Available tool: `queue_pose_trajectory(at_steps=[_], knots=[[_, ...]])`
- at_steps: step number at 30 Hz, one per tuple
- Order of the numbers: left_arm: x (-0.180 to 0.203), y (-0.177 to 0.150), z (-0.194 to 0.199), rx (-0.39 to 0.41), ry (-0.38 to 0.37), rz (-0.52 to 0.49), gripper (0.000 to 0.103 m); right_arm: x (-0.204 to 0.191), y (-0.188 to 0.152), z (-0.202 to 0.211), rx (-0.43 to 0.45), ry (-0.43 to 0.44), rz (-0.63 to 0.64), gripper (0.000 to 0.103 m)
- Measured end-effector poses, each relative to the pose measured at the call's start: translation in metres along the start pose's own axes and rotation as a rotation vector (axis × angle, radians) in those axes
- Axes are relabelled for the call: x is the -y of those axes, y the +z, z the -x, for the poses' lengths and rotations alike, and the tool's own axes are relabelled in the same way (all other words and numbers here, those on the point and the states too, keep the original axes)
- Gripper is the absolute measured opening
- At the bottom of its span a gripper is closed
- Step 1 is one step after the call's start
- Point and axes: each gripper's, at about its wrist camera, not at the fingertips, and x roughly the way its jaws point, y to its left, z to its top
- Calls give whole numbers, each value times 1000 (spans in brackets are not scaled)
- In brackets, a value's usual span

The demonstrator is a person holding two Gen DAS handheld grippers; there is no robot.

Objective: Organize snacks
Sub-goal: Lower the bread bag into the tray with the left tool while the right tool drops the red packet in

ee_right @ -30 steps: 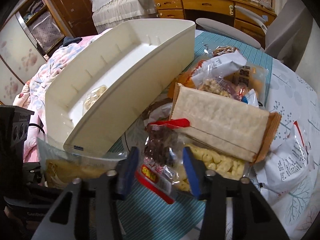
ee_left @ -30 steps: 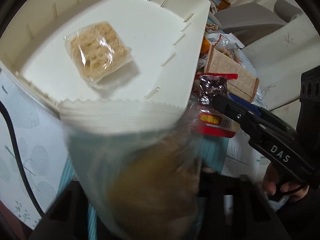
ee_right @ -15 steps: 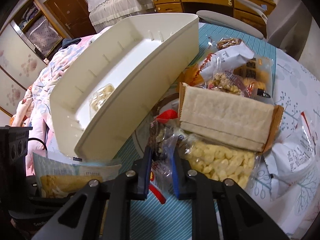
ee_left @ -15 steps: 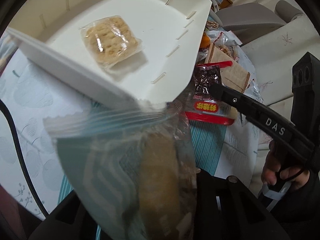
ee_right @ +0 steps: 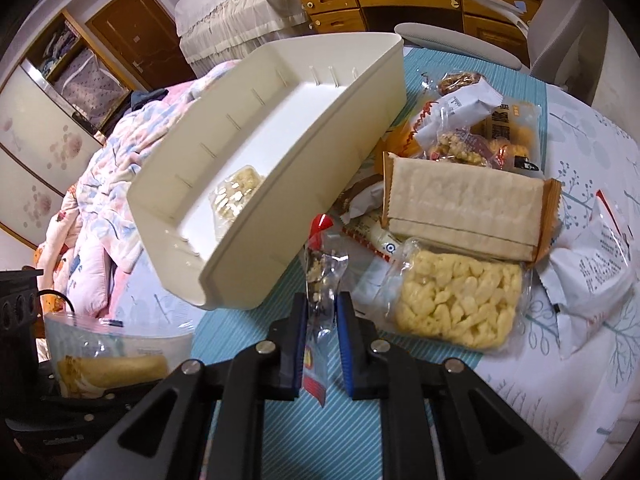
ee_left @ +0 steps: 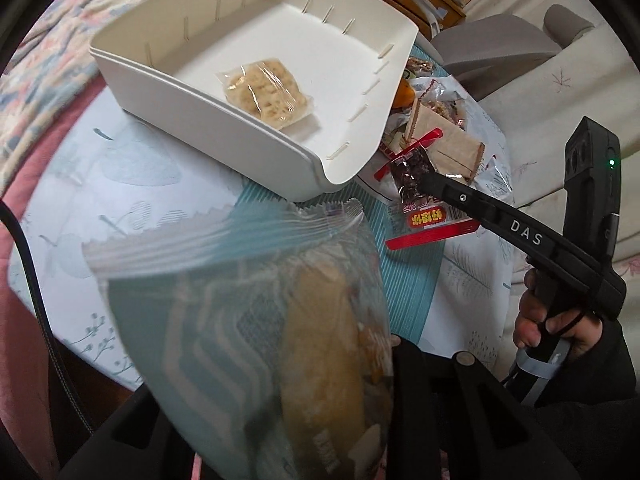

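- Nearest of all, the left gripper (ee_left: 320,392) holds a clear-topped bread packet (ee_left: 280,320); its jaws are narrowed onto the lower part of the wrapper, and the crimped seal stands up towards the bin. The yellowish roll inside runs lengthways along the gripper's line of sight.
- Beside it, the right gripper (ee_right: 322,336) has its blue pads pinched tight on a small clear sachet with red edging (ee_right: 322,280). The sachet stands on edge between the pads, red tab at the top, dark bits inside. Seen from the left side, its lower end hangs at about worktop level; I cannot tell whether it has fully left the surface.
- The relation that matters: the white bin (ee_left: 224,128) lies just beyond and up-left of both grippers, open top facing them. Its long axis runs away from the person, and its low scooped end sits nearest the held bread packet.
- The left gripper looks the closer of the two to that low lip, so I judge the bread packet has the shorter trip in. The sachet would have to cross the bin's long side wall.
- Inside the bin lies one wrapped puffed-rice square (ee_left: 266,94), flat on the floor near the middle, with bare floor round it.
- Right of the bin, loose snacks are heaped on the worktop (ee_right: 580,380): a clear puffed-corn bag (ee_right: 456,304), then a tan cracker pack (ee_right: 464,208) touching it, and mixed wrappers behind.
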Motion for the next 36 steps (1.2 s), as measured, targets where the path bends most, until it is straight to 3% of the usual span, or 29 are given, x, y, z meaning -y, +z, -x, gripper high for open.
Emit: queue_pose_trajectory(at_steps=[9, 17, 26, 36], knots=[[20, 2, 39, 25, 17, -56, 20, 7, -14, 36, 65, 52, -83, 14], [46, 19, 80, 76, 42, -164, 20, 7, -11, 79, 222, 77, -128, 14], [63, 72, 114, 143, 40, -299, 20, 0, 3, 102, 386, 91, -191, 15], [52, 135, 127, 172, 12, -452, 20, -32, 19, 92, 457, 50, -264, 15]])
